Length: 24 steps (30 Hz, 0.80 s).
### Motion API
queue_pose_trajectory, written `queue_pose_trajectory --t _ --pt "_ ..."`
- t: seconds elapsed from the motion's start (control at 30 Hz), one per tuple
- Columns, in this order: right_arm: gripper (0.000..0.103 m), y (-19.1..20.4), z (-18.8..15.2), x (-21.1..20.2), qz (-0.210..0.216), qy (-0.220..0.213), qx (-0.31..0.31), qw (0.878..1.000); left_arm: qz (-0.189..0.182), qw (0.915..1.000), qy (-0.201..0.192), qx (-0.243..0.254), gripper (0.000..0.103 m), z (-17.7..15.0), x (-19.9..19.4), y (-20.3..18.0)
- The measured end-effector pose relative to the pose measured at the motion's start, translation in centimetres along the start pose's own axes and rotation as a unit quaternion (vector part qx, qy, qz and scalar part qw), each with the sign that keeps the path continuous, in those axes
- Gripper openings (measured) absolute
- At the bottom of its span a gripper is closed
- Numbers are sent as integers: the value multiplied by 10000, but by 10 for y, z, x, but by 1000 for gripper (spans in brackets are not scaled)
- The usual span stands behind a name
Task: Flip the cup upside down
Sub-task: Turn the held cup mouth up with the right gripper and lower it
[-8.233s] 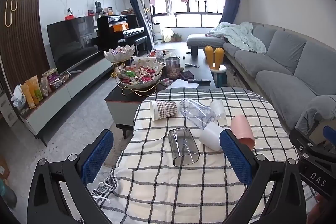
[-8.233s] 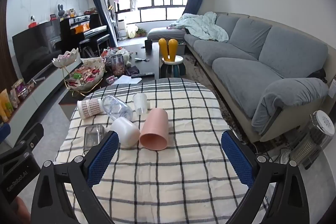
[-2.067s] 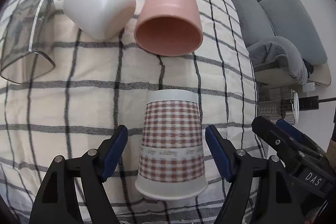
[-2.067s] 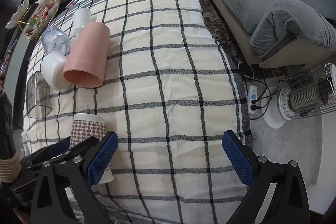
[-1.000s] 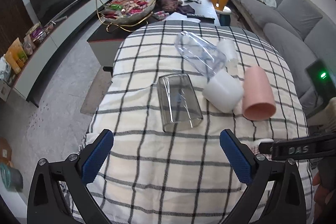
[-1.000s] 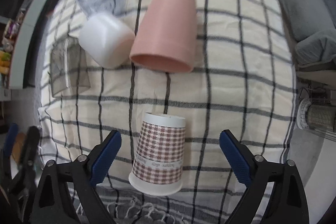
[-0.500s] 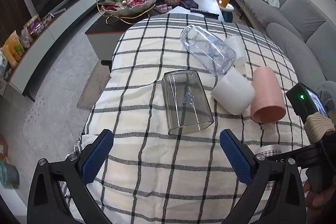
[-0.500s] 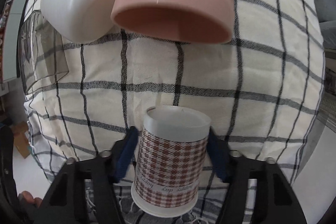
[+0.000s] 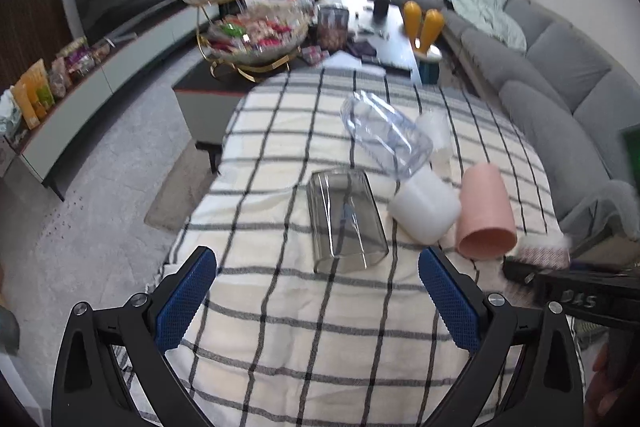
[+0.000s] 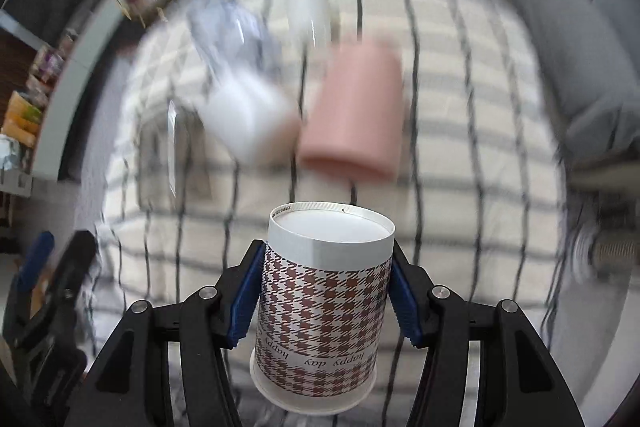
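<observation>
We've got the houndstooth paper cup [image 10: 324, 303] pinched mid-body betw. the right gripper [image 10: 325, 297] pads, long axis roughly vertical, closed base up and rim down toward the checked tablecloth [image 10: 460, 187]. Whether the rim touches the cloth we can't tell w/ the blur. Left gripper [image 9: 316, 301] is spread wide, holding nothing, well off to the side, so the right is the nearer one.

Right gripper [image 10: 326, 301] clamped tight on a load — left gripper [image 9: 316, 301] spread wide, holding nothing.

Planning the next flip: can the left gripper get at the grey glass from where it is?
Probably yes. The left gripper is open, the grey glass lies straight ahead of it, and only bare cloth lies between.
</observation>
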State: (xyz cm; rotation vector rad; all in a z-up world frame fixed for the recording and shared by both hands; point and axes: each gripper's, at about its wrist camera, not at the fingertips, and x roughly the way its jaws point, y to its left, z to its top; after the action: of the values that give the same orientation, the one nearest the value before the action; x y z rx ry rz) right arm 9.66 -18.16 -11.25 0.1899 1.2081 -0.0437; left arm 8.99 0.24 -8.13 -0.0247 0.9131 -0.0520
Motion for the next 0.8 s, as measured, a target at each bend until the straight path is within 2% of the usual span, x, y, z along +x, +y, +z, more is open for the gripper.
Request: queue_pose_trajectory --t 0.07,0.1,0.17,0.27,0.43,0.57,0.8 --pt "58 -1 -6 -16 -170 -852 -85 9962 55 9998 -171 -21 103 -4 -4 2" --pt "58 -3 -12 -22 -312 -1343 -102 9904 103 9996 -280 -20 103 -9 -5 2" --pt "58 -3 -26 -27 -483 -2039 -101 9777 201 9987 -471 36 103 -18 -6 3" --pt "58 -2 -45 -22 -623 -2635 -124 9626 370 9964 -750 165 103 -32 -5 2" --pt "58 -9 -53 -11 -819 -2865 96 9545 463 9939 -939 332 103 -49 5 0" --pt "58 -16 -55 -2 -960 -2855 277 9531 468 9945 -859 367 103 -55 19 0" --pt "58 -18 -65 14 -1005 -2562 291 9609 533 9952 -713 404 103 -62 29 0"
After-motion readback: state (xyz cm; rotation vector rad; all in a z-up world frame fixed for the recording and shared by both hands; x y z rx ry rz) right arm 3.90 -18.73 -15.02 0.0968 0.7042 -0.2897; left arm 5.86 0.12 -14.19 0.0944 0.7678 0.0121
